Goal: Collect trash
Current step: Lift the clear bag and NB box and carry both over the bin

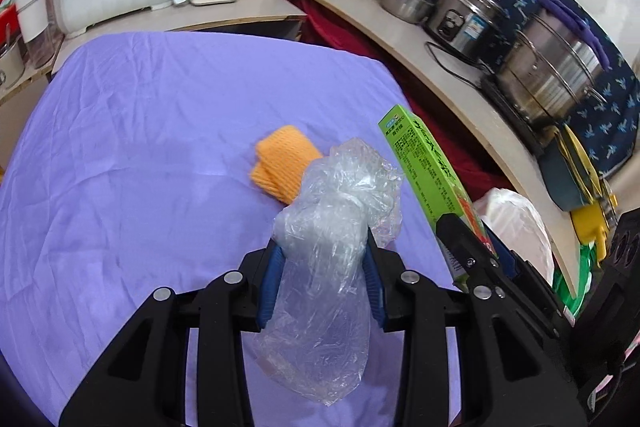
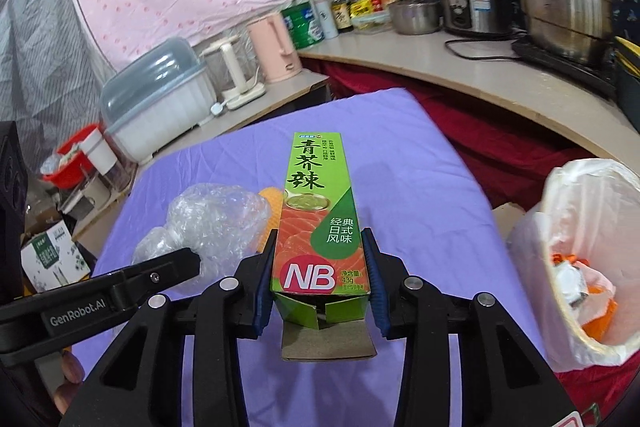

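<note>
Your left claw (image 1: 324,255) is clamped on a crumpled clear plastic bag (image 1: 332,227), which bulges out above and below the blue pads and hangs over the purple cloth (image 1: 140,147) covering the table. Your right claw (image 2: 319,267) is clamped on a green wasabi box (image 2: 316,203), gripping it near its opened bottom end, where a cardboard flap (image 2: 328,343) hangs loose. The box points away from you, lifted above the cloth.

One piece of trash is left on the table: an orange foam net sleeve (image 1: 284,163), lying just beyond the plastic bag, near the middle of the cloth.

The trash bin (image 2: 588,247), lined with a white bag, stands off the table's right edge, close to your right claw. It already holds some white and orange scraps.

You appear to be at the carrying step, both claws loaded and nothing yet dropped. The next move likely calls for swinging the box rightward until it hangs over the bin's mouth, then parting the claw. The plastic bag must cross further; it is light and may cling to the pads, so release it well inside the rim.
</note>
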Available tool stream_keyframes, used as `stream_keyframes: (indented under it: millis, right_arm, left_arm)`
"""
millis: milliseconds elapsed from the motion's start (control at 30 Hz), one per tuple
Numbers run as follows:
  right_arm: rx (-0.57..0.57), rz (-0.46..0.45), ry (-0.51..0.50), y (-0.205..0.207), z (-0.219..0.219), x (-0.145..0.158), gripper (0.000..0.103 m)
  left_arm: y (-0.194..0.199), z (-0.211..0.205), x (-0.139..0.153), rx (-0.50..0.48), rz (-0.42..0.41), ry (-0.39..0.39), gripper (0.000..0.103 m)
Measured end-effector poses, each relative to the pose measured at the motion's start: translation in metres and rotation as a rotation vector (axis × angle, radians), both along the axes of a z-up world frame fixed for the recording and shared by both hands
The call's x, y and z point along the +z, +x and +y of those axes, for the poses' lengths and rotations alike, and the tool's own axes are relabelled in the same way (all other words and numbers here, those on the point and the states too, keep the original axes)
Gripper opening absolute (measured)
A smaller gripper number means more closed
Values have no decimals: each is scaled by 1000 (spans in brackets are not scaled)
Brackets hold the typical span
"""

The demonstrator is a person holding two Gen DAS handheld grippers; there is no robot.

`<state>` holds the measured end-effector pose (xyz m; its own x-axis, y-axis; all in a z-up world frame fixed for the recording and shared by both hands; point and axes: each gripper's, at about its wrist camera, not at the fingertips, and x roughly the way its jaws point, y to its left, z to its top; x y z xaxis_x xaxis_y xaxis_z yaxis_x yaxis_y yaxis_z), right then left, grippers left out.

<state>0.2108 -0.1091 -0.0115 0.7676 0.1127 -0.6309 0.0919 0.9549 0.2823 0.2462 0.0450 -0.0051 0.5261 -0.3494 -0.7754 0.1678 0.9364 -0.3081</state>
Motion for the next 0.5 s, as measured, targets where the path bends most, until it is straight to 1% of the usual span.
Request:
stream_keyframes:
  millis: [267, 500]
  right_arm:
    - [-103, -53, 28, -48, -49, 20, 38]
    - [-194, -85, 42, -91, -93, 28, 38]
  left_arm:
    - [-32, -56, 21, -102, -54, 25, 35]
    - [-56, -107, 31, -198, -83, 44, 35]
